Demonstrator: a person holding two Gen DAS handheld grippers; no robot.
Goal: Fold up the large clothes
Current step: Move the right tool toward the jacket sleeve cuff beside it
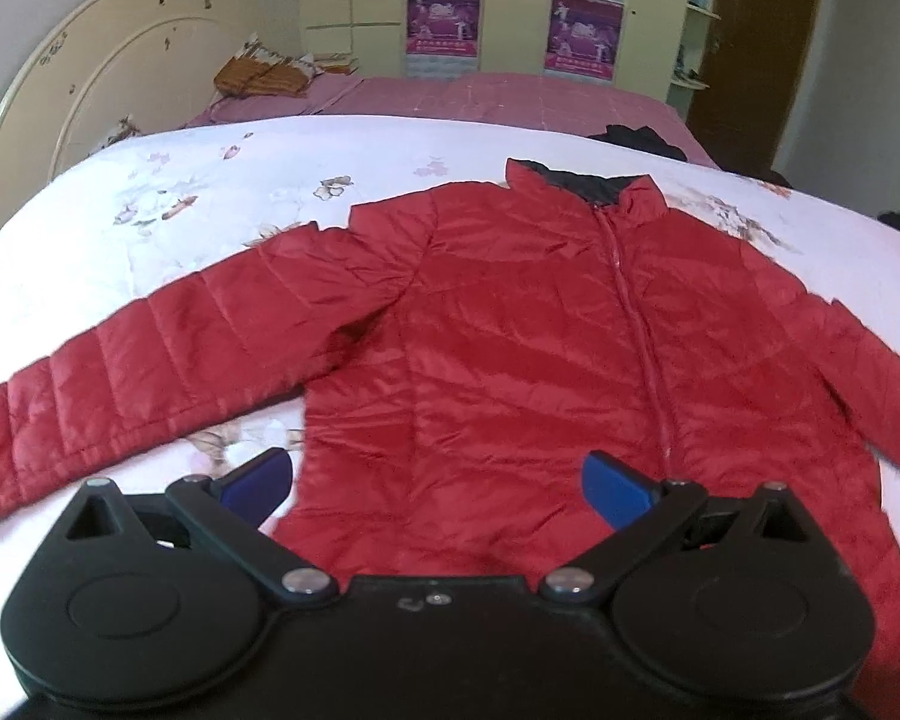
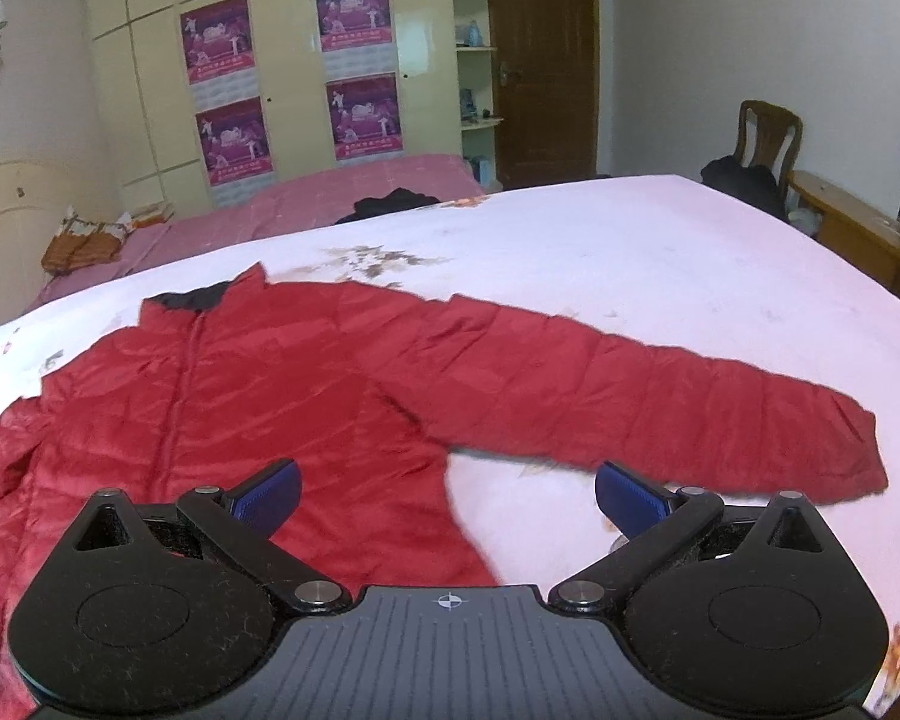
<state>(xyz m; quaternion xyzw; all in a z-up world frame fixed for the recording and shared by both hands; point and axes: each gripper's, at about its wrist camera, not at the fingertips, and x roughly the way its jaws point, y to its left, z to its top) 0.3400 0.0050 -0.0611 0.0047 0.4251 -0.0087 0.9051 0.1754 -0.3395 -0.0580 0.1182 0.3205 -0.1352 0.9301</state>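
Bedsheet [image 1: 390, 180] under jacket [image 1: 510, 330] (unfolded)

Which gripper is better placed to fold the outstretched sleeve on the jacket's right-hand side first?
Right, probably. The right gripper hangs open with that sleeve just ahead; the left gripper, also open, faces the red jacket body and the opposite sleeve.

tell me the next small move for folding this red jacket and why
Probably bring the left gripper down onto the left sleeve cuff to fold it across the chest. The red puffer jacket lies flat, zipped, both sleeves spread on the floral bedsheet, and both grippers are open and empty.
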